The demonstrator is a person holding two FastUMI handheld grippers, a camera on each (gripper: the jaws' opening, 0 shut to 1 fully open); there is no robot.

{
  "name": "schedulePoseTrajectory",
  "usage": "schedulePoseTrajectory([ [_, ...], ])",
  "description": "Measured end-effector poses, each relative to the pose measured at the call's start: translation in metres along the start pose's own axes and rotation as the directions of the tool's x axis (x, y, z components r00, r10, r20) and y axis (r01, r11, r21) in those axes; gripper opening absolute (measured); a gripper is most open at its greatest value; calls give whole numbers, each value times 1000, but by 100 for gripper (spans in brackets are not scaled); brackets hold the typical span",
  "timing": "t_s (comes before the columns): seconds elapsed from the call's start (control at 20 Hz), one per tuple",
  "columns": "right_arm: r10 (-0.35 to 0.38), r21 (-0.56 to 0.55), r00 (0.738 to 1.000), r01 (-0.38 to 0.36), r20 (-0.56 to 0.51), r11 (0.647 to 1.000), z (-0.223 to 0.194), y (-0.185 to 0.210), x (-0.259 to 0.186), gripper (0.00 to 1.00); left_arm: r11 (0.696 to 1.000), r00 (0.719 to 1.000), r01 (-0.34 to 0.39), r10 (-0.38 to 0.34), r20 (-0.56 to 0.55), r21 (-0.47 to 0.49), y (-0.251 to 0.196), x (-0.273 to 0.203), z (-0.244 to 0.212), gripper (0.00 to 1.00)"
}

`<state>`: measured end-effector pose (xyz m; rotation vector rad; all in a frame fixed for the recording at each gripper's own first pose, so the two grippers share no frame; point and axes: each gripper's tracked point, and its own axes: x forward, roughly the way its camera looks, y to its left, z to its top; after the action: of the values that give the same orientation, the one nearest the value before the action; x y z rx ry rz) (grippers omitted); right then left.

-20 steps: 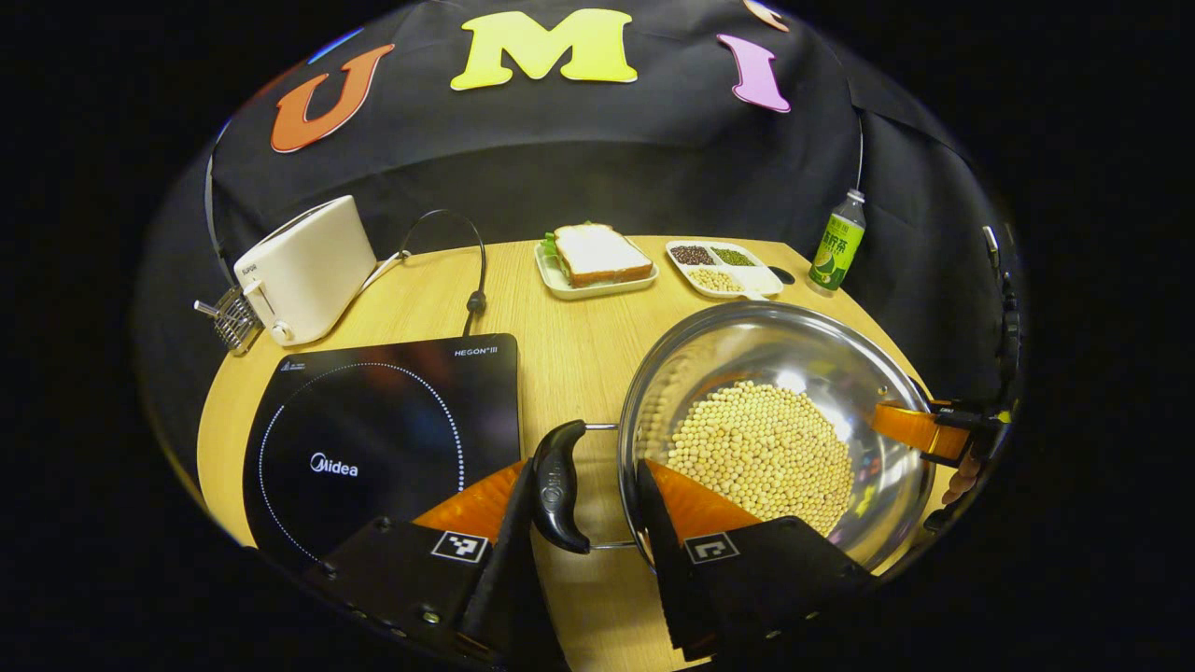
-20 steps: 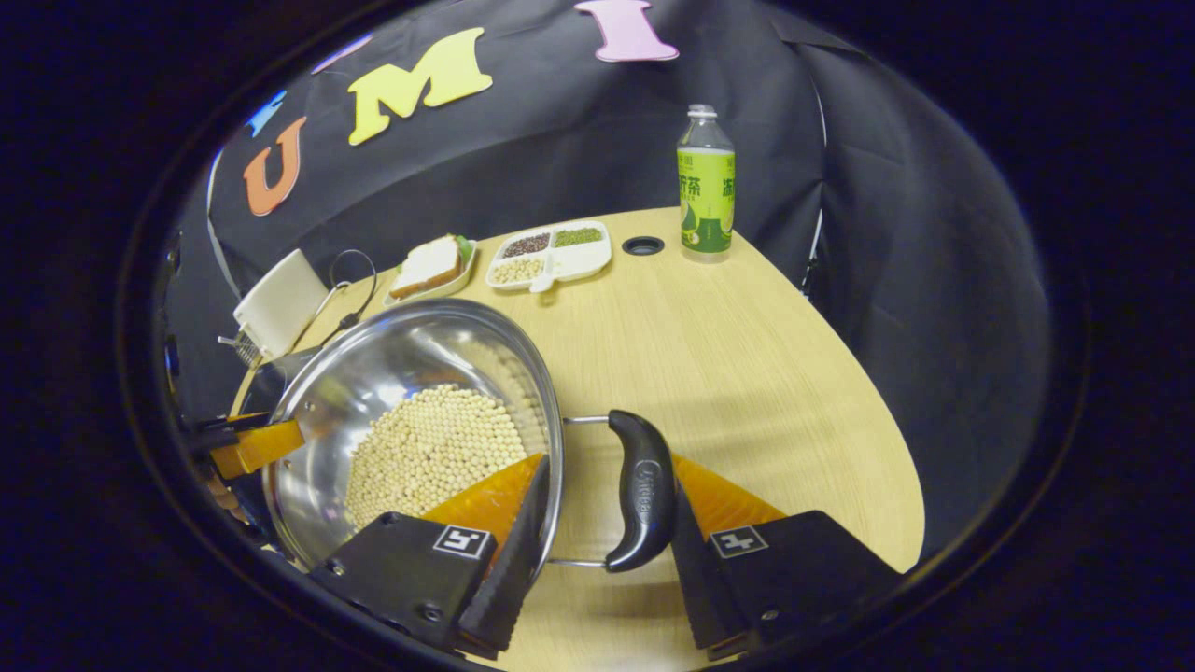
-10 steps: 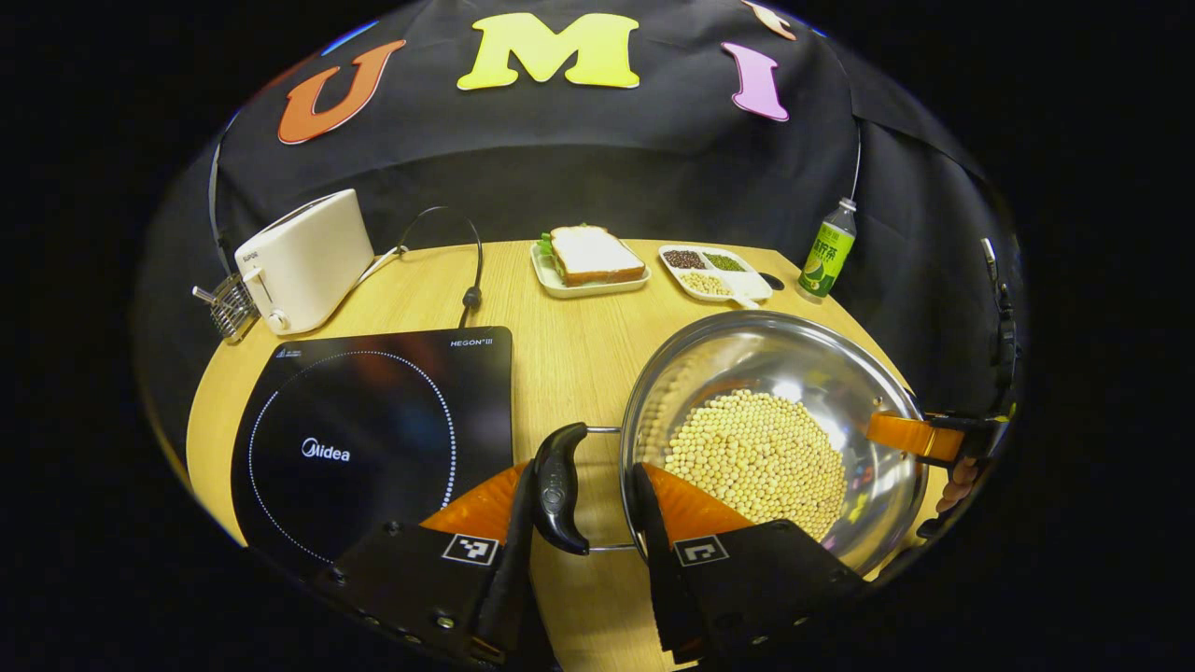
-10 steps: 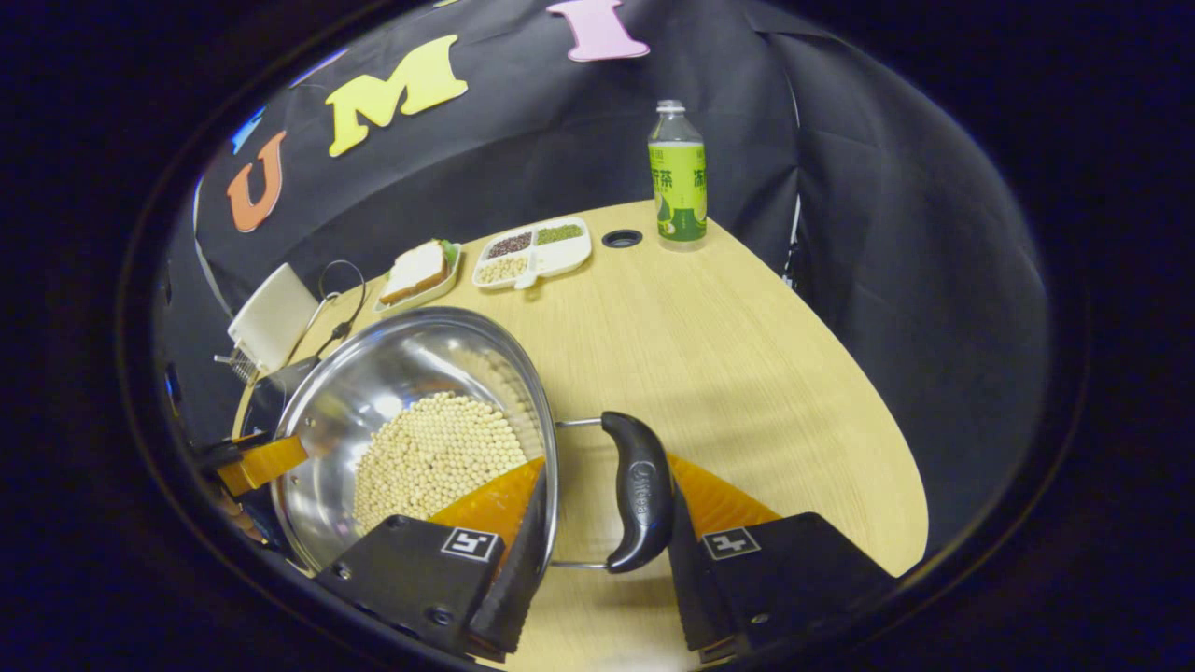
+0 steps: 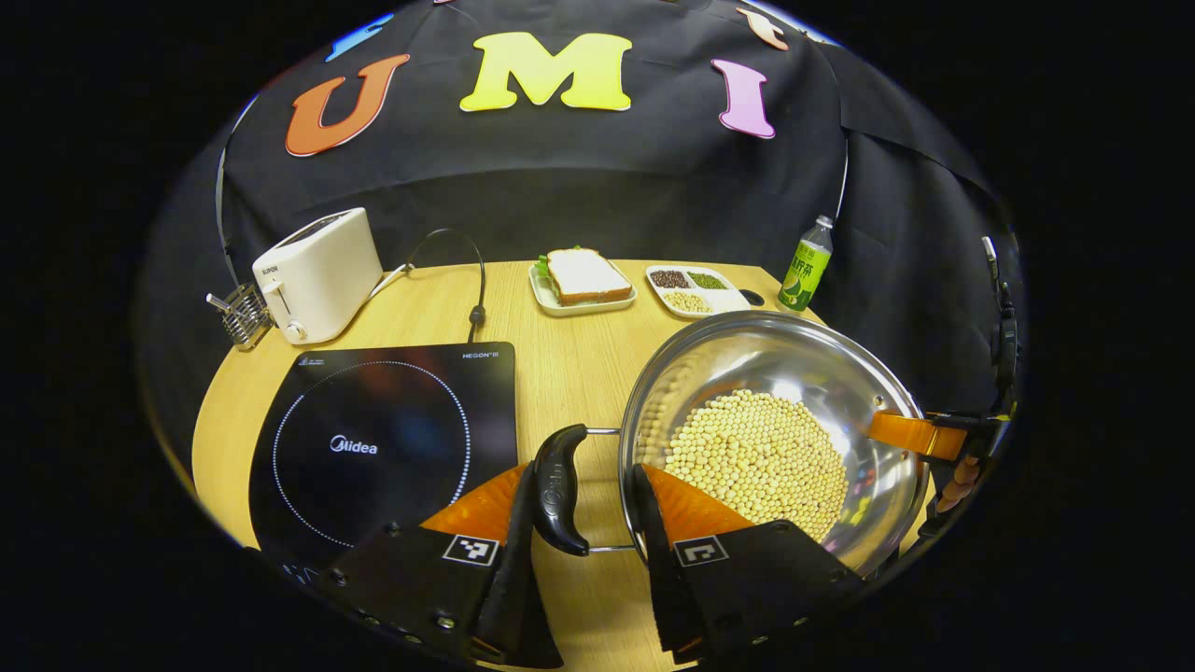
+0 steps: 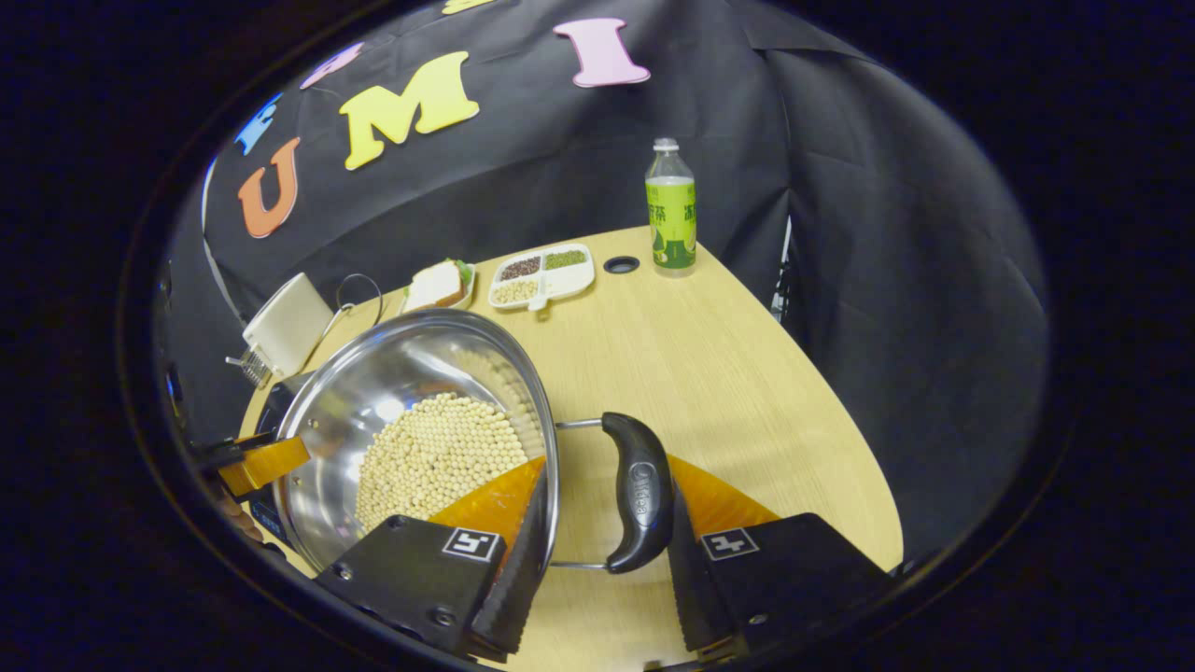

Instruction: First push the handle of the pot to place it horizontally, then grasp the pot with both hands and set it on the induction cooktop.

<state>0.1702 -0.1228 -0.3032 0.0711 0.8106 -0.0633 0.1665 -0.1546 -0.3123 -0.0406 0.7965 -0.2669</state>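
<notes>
With my left gripper and right gripper each clenched on a handle of the pot of beans, I'm mid-carry and must next swing it over the cooktop at the worktop's left edge.

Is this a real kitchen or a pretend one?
Likely a pretend kitchen in a booth: a wooden table with an induction cooktop, a toaster and a pot of beans, against a black cloth wall.
</notes>
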Motion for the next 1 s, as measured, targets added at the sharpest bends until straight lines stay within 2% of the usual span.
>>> schedulePoseTrajectory([
  [0.5,51,-43,998,-50,40,998,12,70,-57,63,999,996,-36,37,79,-12,53,-74,22,53],
  [1.0,107,-105,993,-101,48,989,21,167,-74,63,993,988,-95,102,114,-66,137,-121,34,53],
])
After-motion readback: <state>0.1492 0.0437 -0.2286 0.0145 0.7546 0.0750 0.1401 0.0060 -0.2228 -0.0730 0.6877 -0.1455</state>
